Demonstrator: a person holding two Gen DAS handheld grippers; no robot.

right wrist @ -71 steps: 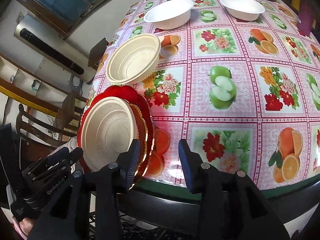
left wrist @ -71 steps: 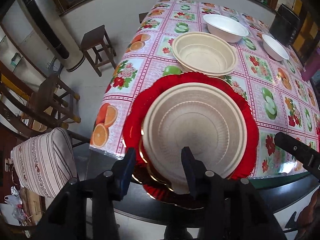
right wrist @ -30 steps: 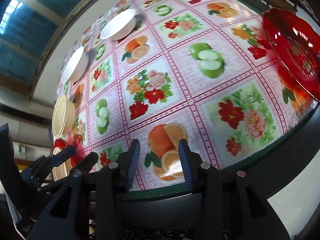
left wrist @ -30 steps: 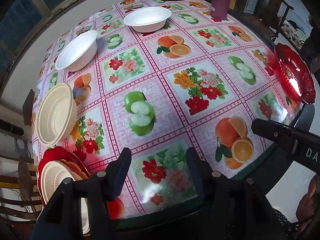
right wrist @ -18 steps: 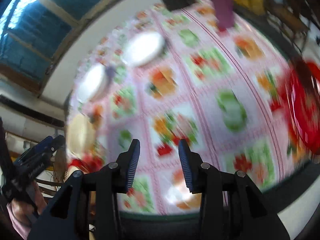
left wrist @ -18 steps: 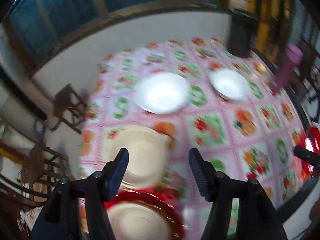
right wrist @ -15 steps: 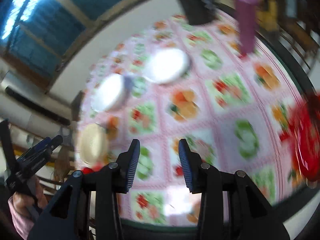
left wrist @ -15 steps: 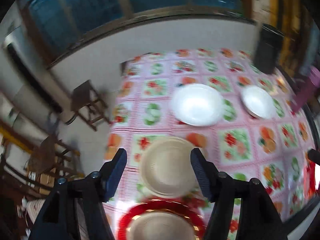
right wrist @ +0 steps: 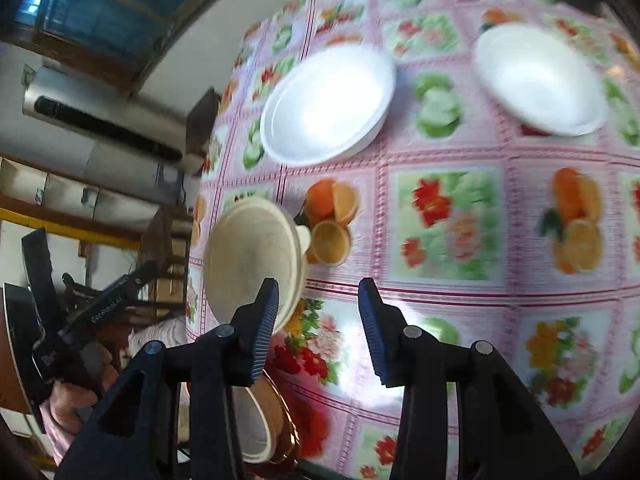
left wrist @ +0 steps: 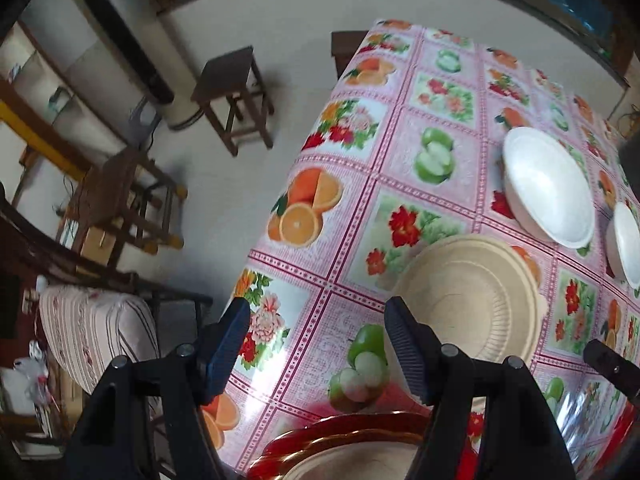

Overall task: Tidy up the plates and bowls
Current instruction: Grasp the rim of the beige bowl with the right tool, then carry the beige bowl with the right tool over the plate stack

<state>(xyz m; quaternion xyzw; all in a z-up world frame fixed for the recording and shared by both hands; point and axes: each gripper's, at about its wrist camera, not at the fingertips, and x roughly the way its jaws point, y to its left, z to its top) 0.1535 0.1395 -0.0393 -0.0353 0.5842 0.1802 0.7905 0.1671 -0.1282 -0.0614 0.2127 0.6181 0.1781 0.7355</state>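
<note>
**Both grippers empty above the fruit-print worktop**

Over the near edge of the worktop [left wrist: 400,152], the left gripper [left wrist: 316,354] hung with its jaws parting and nothing between them; only the oilcloth with its oranges, apples and flowers showed in the gap. Its right finger stood in front of the rim of a beige bowl [left wrist: 472,300], but I could not tell whether it touched. That bowl sat upright on the cloth, just beyond a red plate [left wrist: 340,440] at the near edge, and the plate carried another beige dish [left wrist: 352,466], only partly in sight at the bottom of the left view.

Farther along the cloth lay two white bowls, the nearer one [left wrist: 548,188] just beyond the beige bowl, the other [left wrist: 626,244] cut off at the right edge of the left view. From the right view they sat side by side, apart from each other, toward the far end.

The right gripper [right wrist: 316,324] hovered over the cloth with its jaws partly apart and gripping nothing. The beige bowl lay to the left of its left finger, and the red plate peeked out low behind that finger. That view was blurred. At its far left a hand [right wrist: 68,400] in a pink sleeve held the left gripper.

Off the worktop stood a wooden stool [left wrist: 236,92], a chair [left wrist: 120,208] and a striped cushion [left wrist: 96,332] on the floor side.
</note>
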